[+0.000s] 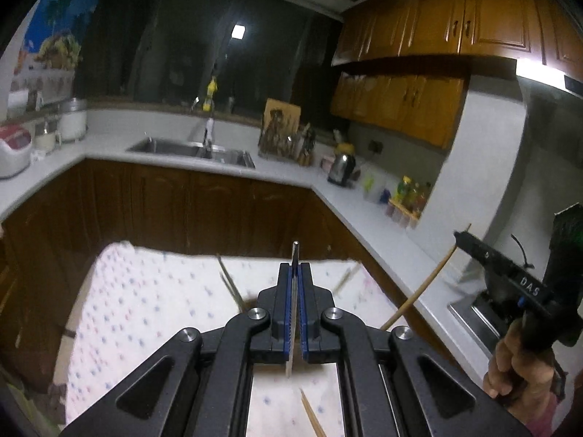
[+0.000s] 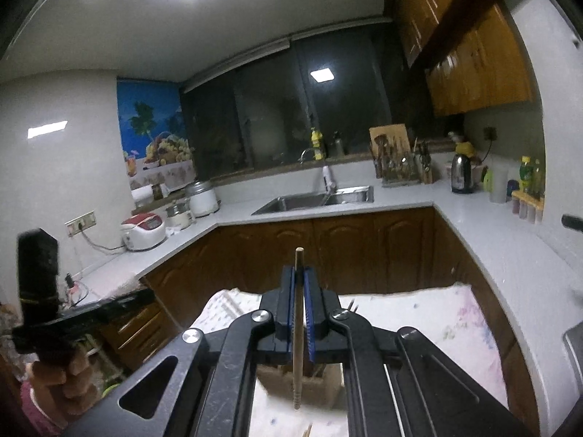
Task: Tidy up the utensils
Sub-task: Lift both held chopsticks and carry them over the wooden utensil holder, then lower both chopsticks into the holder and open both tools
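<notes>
Above the dotted cloth [image 1: 145,313], the left tool [image 1: 293,273] is clamped on a thin metal utensil [image 1: 294,255] that stands edge-on between its blue pads. Right of the cloth's middle, the right tool [image 2: 299,280] is clamped on 1 wooden chopstick [image 2: 298,327], above a wooden holder [image 2: 277,382]. Loose chopsticks [image 1: 229,280] lie on the cloth, which covers the tabletop.

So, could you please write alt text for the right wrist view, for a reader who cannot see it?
The right gripper is shut on a wooden chopstick, held upright above a dotted cloth. Behind it is a kitchen with a sink under a dark window, and the left gripper is at the left edge.
</notes>
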{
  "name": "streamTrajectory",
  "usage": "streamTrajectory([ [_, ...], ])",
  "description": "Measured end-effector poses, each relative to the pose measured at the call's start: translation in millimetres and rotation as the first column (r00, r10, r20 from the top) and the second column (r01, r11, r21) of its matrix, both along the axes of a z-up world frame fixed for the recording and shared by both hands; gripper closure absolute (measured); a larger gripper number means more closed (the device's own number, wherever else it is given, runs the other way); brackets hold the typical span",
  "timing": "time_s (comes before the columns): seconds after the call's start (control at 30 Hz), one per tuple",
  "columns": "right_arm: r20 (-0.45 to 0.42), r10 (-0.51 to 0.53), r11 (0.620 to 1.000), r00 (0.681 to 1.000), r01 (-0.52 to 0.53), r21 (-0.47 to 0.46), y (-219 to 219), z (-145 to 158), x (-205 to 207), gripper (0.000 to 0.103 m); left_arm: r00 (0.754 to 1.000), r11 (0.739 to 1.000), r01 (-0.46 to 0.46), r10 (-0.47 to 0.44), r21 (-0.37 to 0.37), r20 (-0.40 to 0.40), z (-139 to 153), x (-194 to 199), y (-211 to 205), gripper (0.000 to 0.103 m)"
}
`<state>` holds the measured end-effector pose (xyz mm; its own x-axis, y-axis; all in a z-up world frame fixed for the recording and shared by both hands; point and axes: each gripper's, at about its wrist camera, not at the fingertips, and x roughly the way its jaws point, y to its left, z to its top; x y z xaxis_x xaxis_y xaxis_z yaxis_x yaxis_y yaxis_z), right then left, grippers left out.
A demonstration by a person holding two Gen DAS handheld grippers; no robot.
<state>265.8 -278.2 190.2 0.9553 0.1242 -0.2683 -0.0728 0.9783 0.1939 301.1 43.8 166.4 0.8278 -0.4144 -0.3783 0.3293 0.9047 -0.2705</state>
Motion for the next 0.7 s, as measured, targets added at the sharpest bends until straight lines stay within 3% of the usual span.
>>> streamTrajectory([
  [0.23,0.015,-0.035,0.999,0.999,0.035,0.036,-15,1,38,0.098,0.997,0.998,-0.053,0.054,-0.017,0.047,-6,41,-2,0.102],
  [0.57,-0.081,-0.065,0.986,0.995,0.076,0.147,-33,-81,81,0.098,0.994,0.990,-0.100,0.094,-0.097,-0.063,-109,96,-9,0.102],
  [0.7,-0.108,-0.084,0.976,0.991,0.103,0.192,-41,-110,87,0.098,0.987,0.983,-0.128,0.113,-0.133,-0.114,-137,114,-4,0.102],
])
